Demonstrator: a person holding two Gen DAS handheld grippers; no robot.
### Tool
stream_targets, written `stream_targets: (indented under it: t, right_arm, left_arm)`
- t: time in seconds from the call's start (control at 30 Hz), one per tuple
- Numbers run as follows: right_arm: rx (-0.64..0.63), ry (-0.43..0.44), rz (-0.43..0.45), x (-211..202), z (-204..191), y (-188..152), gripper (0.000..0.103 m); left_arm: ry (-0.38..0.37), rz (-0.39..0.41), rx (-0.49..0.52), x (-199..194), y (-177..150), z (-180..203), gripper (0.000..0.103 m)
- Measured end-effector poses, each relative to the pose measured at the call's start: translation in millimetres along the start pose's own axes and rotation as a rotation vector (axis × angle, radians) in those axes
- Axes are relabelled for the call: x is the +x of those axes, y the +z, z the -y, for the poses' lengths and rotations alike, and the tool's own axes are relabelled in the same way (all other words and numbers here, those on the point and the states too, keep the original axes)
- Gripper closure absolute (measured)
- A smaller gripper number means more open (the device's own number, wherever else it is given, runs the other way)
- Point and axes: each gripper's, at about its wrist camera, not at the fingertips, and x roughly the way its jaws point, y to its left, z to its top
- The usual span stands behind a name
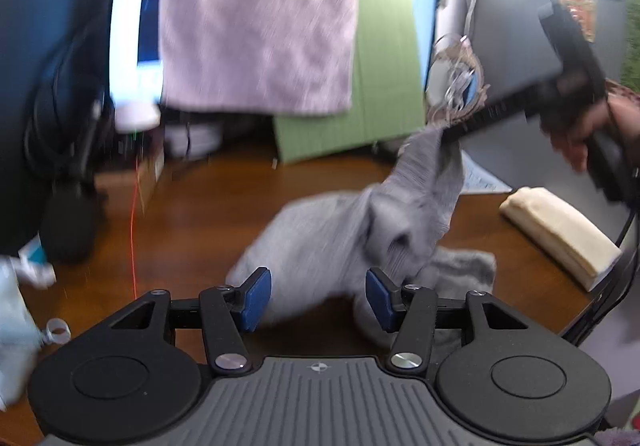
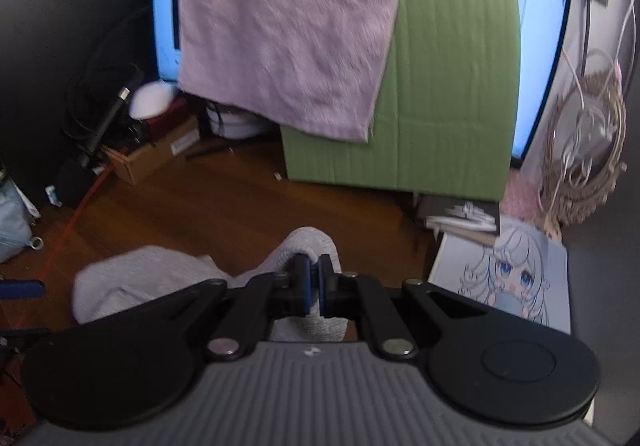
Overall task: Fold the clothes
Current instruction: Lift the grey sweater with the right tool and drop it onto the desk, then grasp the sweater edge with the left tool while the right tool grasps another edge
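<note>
The right tool (image 2: 313, 282) is clamped on a corner of the grey garment (image 1: 320, 230), its blue pads pressed together with a fold of the knit between them. Seen from the left wrist, that corner is lifted toward two o'clock, and the cloth hangs in a peak from it. The left tool (image 1: 318, 296) stands with its pads apart, low over the counter (image 1: 192, 213), with the near edge of the garment lying between the pads; nothing is pinched there. The rest of the garment lies bunched on the counter, and a folded cream cloth (image 1: 560, 230) sits at three o'clock, apart from it.

The main risk, as I judge it, is that the left tool closes on several bunched layers instead of a single edge, which would drag the pile askew. The thin pinch on the right could also slip if the cloth is pulled taut.

Only the left view shows the lifted peak, the person's hand (image 1: 580, 133) and the cream cloth. Only the right view shows the clamp up close.
</note>
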Motion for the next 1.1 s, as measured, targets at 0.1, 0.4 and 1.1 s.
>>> stream_targets:
  t: [0.1,0.4,1.1]
  right_arm:
    - [0.033,-0.009,-0.050,32,26,-20,0.094]
    - [0.018,0.112,0.036,-17,32,-46,0.067]
    - [-0.145,0.363,0.069,-14,-41,-86,0.069]
  left_arm:
    - [0.003,-0.020,-0.012,4,-2,-3,0.051]
    - [-0.087,-0.003,0.038,-7,-3,14,0.051]
    - [-0.043,0.055,0.077,44,56,16,0.097]
